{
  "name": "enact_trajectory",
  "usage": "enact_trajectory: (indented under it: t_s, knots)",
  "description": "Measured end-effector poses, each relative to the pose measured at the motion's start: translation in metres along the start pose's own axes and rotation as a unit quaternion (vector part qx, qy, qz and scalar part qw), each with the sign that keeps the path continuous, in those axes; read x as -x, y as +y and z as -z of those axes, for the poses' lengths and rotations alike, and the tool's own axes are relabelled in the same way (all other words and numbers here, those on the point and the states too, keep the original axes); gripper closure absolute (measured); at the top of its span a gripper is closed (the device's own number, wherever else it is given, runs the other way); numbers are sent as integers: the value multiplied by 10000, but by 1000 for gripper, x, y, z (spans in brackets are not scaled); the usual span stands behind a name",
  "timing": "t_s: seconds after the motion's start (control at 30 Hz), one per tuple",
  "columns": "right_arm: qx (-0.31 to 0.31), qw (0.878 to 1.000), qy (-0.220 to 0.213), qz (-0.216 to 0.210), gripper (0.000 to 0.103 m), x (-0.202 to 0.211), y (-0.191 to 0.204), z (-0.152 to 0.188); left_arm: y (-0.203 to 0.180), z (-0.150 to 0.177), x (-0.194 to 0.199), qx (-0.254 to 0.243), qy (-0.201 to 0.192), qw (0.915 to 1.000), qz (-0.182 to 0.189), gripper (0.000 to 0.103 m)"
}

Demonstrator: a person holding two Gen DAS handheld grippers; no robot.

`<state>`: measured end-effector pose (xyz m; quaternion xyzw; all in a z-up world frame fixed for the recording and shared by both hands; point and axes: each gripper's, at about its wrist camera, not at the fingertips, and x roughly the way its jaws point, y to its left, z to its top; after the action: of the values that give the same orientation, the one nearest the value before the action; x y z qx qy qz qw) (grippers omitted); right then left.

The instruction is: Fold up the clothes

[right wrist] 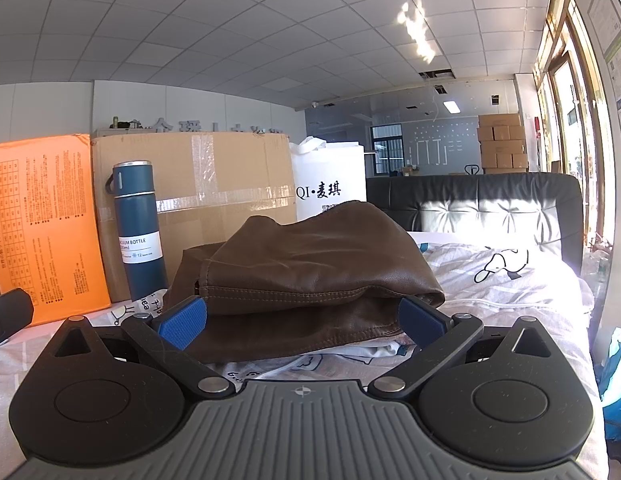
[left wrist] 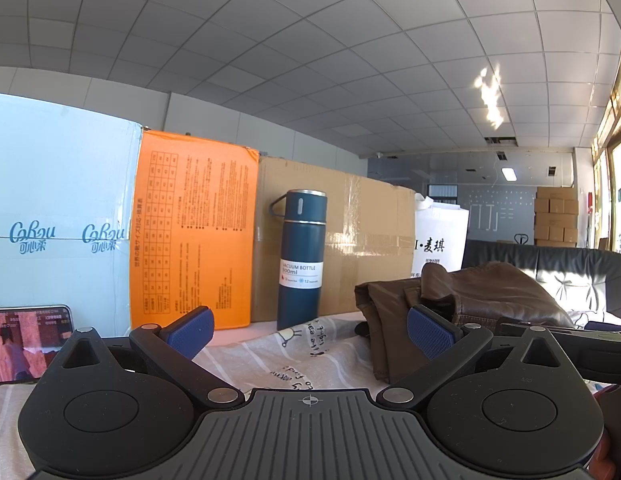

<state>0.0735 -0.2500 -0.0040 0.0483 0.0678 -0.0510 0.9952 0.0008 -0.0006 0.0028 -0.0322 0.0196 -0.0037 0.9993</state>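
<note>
A brown leather garment (right wrist: 310, 264) lies bunched on the printed bed sheet (right wrist: 502, 280) — folded over itself in two thick layers, stitched hems facing the right wrist camera. In the left wrist view it (left wrist: 470, 292) sits as a crumpled heap — one edge hanging down.

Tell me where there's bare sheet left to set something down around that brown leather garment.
Free: the printed sheet right of the brown leather garment, toward the black headboard; also the strip between the garment and the left tongs. Crowded: the back edge, where the blue bottle, orange box and cardboard box stand.
</note>
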Motion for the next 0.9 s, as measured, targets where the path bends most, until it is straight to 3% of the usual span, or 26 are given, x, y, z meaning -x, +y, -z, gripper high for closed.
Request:
enact_trajectory:
  t_s: [0.9]
  knots:
    - [18, 10000, -37, -20, 0, 2, 0, 0, 0, 0, 1, 2, -4, 10000, 6, 0]
